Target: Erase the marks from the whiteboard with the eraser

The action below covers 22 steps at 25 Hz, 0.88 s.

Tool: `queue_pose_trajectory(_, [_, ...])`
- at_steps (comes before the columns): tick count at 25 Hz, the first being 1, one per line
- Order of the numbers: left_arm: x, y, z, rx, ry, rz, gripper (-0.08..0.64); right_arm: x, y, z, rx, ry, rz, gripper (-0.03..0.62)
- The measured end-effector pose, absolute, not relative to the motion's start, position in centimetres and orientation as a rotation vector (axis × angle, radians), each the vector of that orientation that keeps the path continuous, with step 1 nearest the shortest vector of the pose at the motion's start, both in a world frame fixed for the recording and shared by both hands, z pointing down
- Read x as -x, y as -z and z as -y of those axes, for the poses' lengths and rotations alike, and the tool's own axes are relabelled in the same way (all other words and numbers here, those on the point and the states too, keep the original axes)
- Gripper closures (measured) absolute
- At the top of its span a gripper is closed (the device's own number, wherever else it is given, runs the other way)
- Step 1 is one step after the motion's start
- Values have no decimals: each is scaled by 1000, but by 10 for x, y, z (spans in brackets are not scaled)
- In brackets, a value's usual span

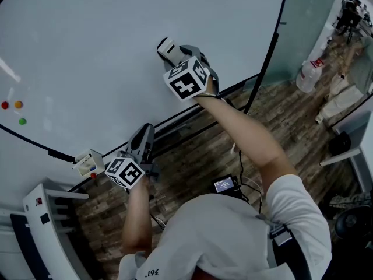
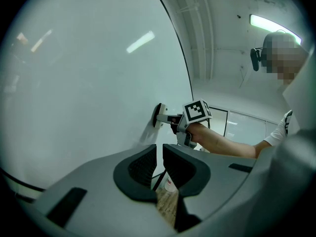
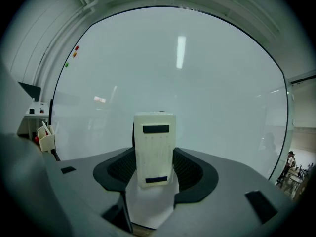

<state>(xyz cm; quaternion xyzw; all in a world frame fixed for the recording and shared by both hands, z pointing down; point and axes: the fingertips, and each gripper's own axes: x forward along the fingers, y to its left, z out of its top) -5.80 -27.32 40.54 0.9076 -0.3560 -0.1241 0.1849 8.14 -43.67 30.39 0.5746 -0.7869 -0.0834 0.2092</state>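
Note:
The whiteboard (image 1: 105, 45) fills the upper left of the head view and shows no marks where I look. My right gripper (image 1: 170, 52) is shut on the white eraser (image 1: 167, 49), whose face lies against the board. In the right gripper view the eraser (image 3: 154, 147) stands upright between the two pads, with the whiteboard (image 3: 197, 83) right behind it. The left gripper view shows the eraser (image 2: 158, 115) pressed to the board (image 2: 84, 83). My left gripper (image 1: 145, 134) hangs low by the board's lower edge, its jaws nearly together with nothing between them (image 2: 159, 166).
Three small magnets, red (image 1: 4, 105), orange (image 1: 18, 104) and green (image 1: 22, 121), stick at the board's left. A small white holder (image 1: 89, 163) hangs at the board's lower frame. White shelving (image 1: 44, 220) stands lower left. Wooden floor (image 1: 198, 150) and glass partitions lie to the right.

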Motion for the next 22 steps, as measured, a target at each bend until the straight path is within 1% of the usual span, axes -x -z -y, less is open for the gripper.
queue_pose_trajectory(7, [57,-403,270,-2549,350,1003,532,-98,-306,439,-1623,218,2148,339])
queue_pose_trajectory(15, [53,-402,266,-2546,348,994,532,-138,-306,434,-1706,181,2103,339])
queue_pose_trajectory(22, [46,-397,263,-2567,359,975,532,-160,-304,419,-1721,184,2095,339])
